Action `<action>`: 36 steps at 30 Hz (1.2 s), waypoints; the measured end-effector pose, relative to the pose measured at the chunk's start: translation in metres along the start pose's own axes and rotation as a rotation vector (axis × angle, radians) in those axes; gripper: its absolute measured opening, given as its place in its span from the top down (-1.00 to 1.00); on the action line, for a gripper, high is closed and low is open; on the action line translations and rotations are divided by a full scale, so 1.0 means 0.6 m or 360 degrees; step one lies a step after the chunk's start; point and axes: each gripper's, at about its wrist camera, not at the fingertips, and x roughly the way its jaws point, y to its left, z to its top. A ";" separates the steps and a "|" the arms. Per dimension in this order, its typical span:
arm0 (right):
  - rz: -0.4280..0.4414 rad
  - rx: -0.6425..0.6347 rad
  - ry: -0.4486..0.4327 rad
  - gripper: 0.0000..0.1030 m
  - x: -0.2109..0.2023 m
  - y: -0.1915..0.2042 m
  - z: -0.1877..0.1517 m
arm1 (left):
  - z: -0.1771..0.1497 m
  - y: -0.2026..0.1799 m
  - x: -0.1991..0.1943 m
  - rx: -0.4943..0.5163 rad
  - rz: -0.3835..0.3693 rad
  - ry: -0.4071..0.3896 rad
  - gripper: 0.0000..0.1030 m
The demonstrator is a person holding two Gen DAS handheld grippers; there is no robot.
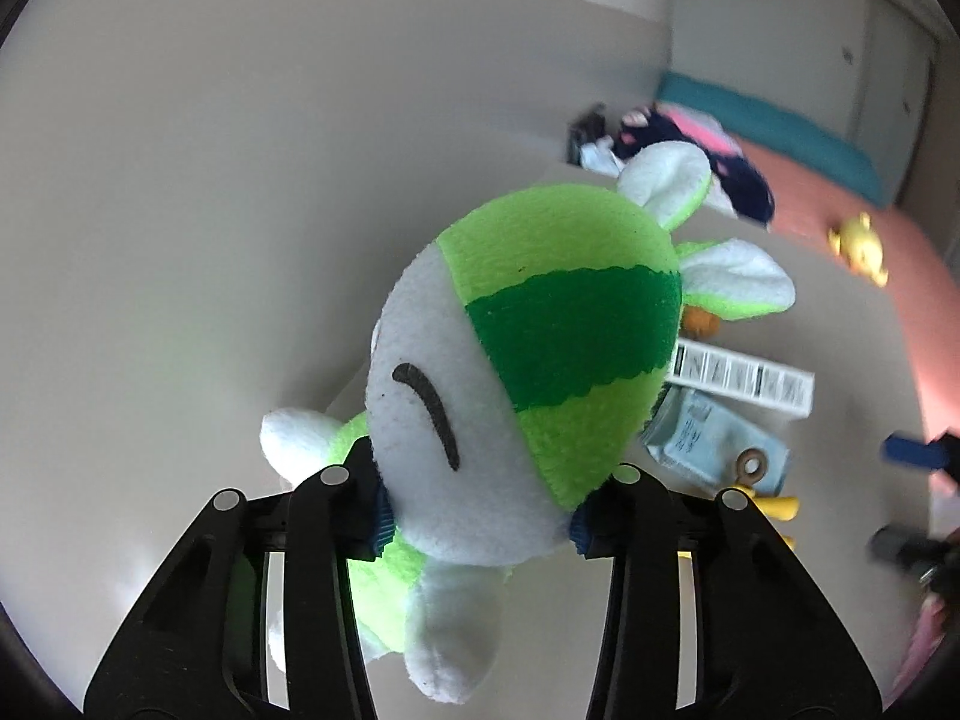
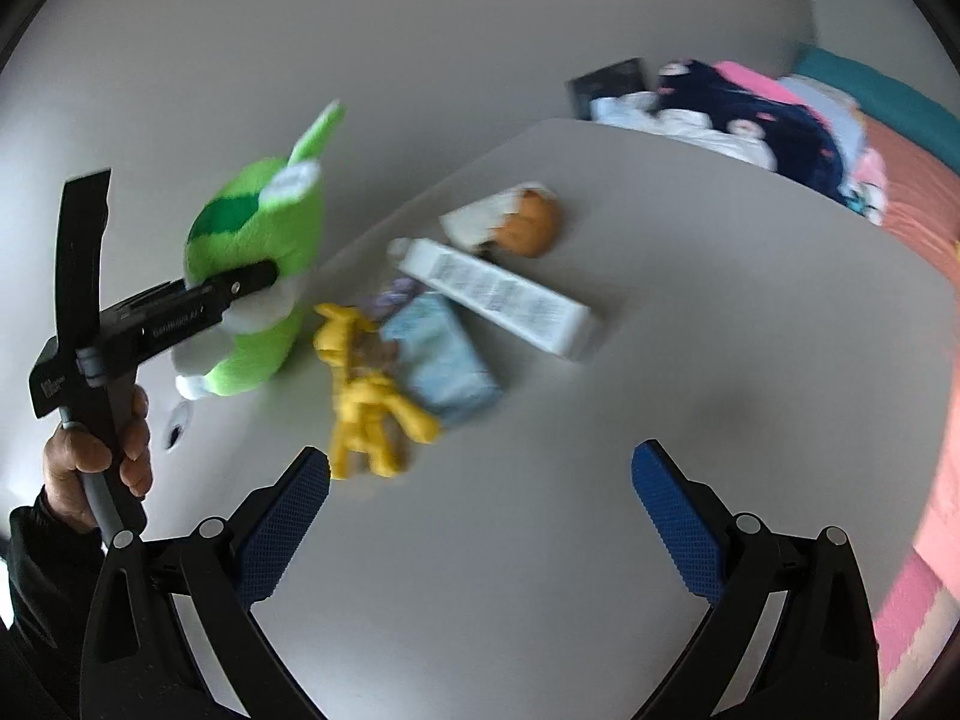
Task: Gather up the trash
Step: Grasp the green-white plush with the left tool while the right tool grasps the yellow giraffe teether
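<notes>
My left gripper [image 1: 477,522] is shut on a green and white plush toy [image 1: 540,330], its blue pads pressing into both sides of the toy below the head. In the right wrist view the left gripper [image 2: 252,279] holds the plush toy [image 2: 264,222] up in the air, past the left edge of the table. My right gripper [image 2: 480,480] hangs open over the white table [image 2: 660,420] with nothing between its fingers. Ahead of it lie a yellow toy figure [image 2: 366,396], a light blue packet [image 2: 441,360], a long white box [image 2: 498,294] and an orange-brown lump in white wrapping [image 2: 516,222].
A person's hand [image 2: 96,462] grips the left gripper's handle at the lower left. A pile of dark and pink clothes [image 2: 750,114] lies at the table's far edge. A bed with a pink cover [image 2: 924,180] runs along the right, with a small yellow toy [image 1: 858,246] on it.
</notes>
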 end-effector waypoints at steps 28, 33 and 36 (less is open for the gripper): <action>0.0028 -0.0221 0.0318 -0.13 0.104 0.100 0.039 | -0.029 0.086 -0.111 -0.0155 -0.0068 -0.0123 0.18; -0.0048 -0.0329 0.0359 -0.15 0.118 0.114 0.042 | -0.036 0.091 -0.118 -0.0141 -0.0071 -0.0118 0.17; -0.0136 -0.0446 0.0393 -0.35 0.132 0.132 0.037 | -0.032 0.099 -0.117 -0.0160 -0.0081 -0.0115 0.17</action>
